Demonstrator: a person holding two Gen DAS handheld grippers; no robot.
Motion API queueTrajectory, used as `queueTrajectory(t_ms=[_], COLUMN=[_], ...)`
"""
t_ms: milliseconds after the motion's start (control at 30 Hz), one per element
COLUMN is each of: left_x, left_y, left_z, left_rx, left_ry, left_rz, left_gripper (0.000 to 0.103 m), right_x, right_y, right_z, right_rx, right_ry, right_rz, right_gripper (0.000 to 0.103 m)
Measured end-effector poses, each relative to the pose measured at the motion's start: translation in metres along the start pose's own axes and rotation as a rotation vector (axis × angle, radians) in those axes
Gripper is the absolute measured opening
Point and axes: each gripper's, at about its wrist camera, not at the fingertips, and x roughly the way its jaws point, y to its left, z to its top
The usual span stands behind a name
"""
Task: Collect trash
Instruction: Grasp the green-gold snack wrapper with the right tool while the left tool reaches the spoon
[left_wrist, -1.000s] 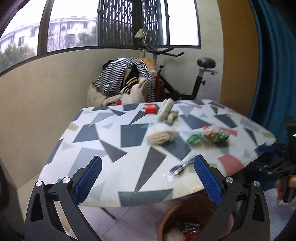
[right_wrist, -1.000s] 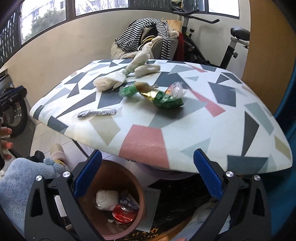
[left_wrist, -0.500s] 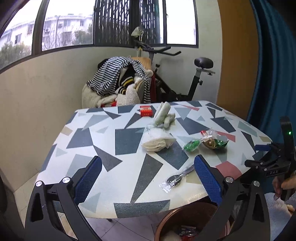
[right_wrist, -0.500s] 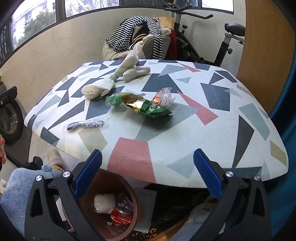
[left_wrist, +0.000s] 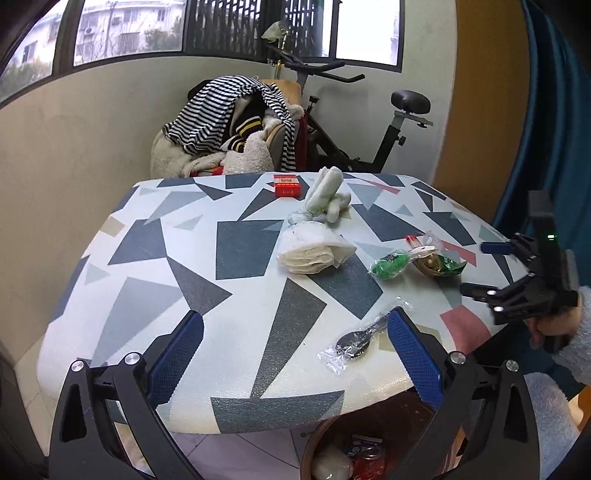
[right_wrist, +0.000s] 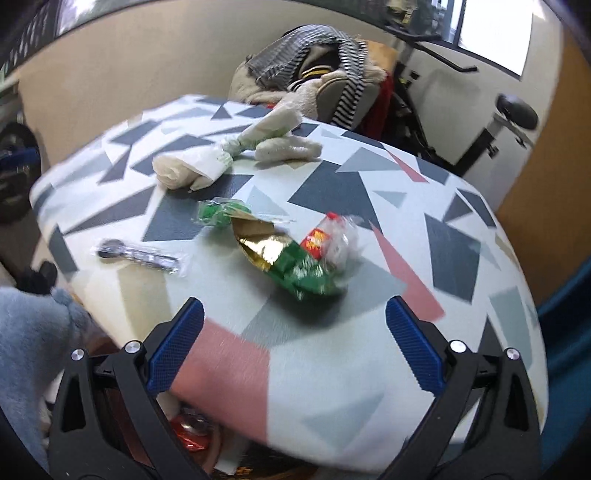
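Right wrist: green wrapper (right_wrist: 295, 258) lies diagonally, far-left to near-right

Soft window daylight, fisheye-bent edges, heavy motion blur in right view.

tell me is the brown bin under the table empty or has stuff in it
Not empty. The left wrist view looks down into the brown bin: a crumpled white wad and red packaging lie inside. How full it is, cannot tell.
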Motion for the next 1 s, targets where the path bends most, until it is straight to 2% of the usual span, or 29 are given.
queueTrajectory(t_ms=[33,100,233,333,367,467,667,800,900,1000], left_x=[0.002,0.006,0.013,0.016,0.017,0.017,0.024,0.032,0.039,0.045], left_y=[0.001,0.003,0.006,0.005,0.005,0.002,-0.013,-0.03,-0.039,-0.05], left_z=[0.0,-0.002,-0.005,-0.007,-0.008,-0.009,-0.013,-0.016,-0.016,-0.016], left_rx=[-0.005,-0.016,-0.019,-0.015,-0.014,-0.01,0.03,0.071,0.103,0.155], left_ry=[0.002,0.011,0.028,0.038,0.04,0.039,0.058,0.069,0.086,0.105], left_rz=[0.0,0.003,-0.005,-0.018,-0.023,-0.035,-0.083,-0.11,-0.119,-0.128], left_gripper=[0.097,0.097,0.097,0.097,0.097,0.097,0.097,0.097,0.088,0.08], right_x=[0.005,0.019,0.04,0.048,0.047,0.032,-0.001,-0.012,-0.02,-0.025], right_y=[0.001,0.004,0.007,0.009,0.009,0.002,-0.022,-0.029,-0.029,-0.03], right_z=[0.003,0.013,0.023,0.025,0.024,0.018,-0.004,-0.016,-0.027,-0.031], right_rx=[-0.011,-0.035,-0.038,-0.045,-0.049,0.0,0.223,0.342,0.399,0.402], right_ry=[0.004,0.024,0.051,0.08,0.076,0.033,-0.041,-0.062,-0.07,-0.078], right_rz=[0.001,0.005,0.011,0.027,0.028,0.103,0.239,0.264,0.266,0.266], right_gripper=[0.096,0.087,0.084,0.066,0.054,0.049,0.044,0.041,0.038,0.036])
